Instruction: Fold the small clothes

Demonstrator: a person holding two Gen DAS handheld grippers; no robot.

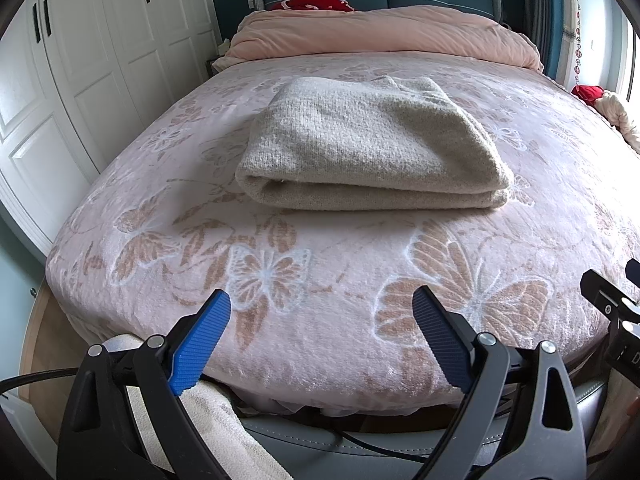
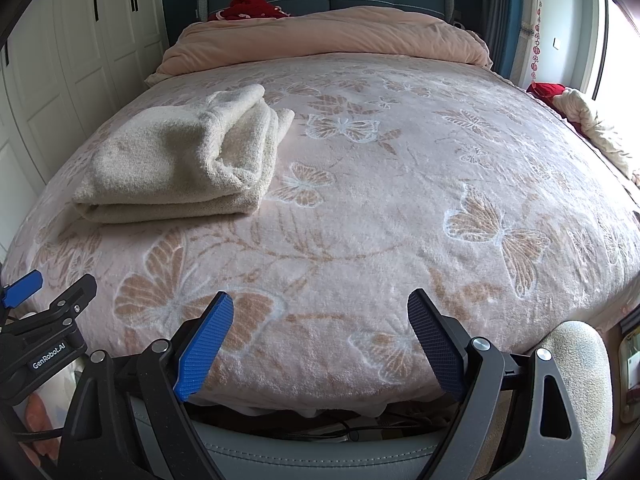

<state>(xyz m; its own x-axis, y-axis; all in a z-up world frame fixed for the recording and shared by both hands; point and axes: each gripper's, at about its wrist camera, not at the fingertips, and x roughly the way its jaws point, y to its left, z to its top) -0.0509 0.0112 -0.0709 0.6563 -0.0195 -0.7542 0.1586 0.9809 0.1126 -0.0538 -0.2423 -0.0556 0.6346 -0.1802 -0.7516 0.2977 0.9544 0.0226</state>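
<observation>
Taking the bed [image 1: 320, 272] with its butterfly blanket as the landmark and reading left to right: white wardrobe doors [image 1: 100, 60] stand off its left side, and a cream knit garment [image 1: 372, 148] lies on the blanket, left of the bed's middle as the right view shows it, already folded into a thick, neat rectangle with its layered edge toward the foot. A pink duvet [image 1: 384, 36] is bunched at the head end beyond it, and a rumpled pale cloth with something red [image 2: 576, 116] sits at the bed's far right edge — whether that is more clothing to fold I cannot tell. So, as I judge it, this piece is done, and what is left is at most putting it away or fetching another. Both claws hang at the foot of the bed, side by side, tilted down toward the blanket and well short of the garment. The left claw [image 1: 322, 344] has its jaws spread wide with nothing between them; the right claw [image 2: 320, 344] stands just as wide and just as empty — neither touches any cloth.
</observation>
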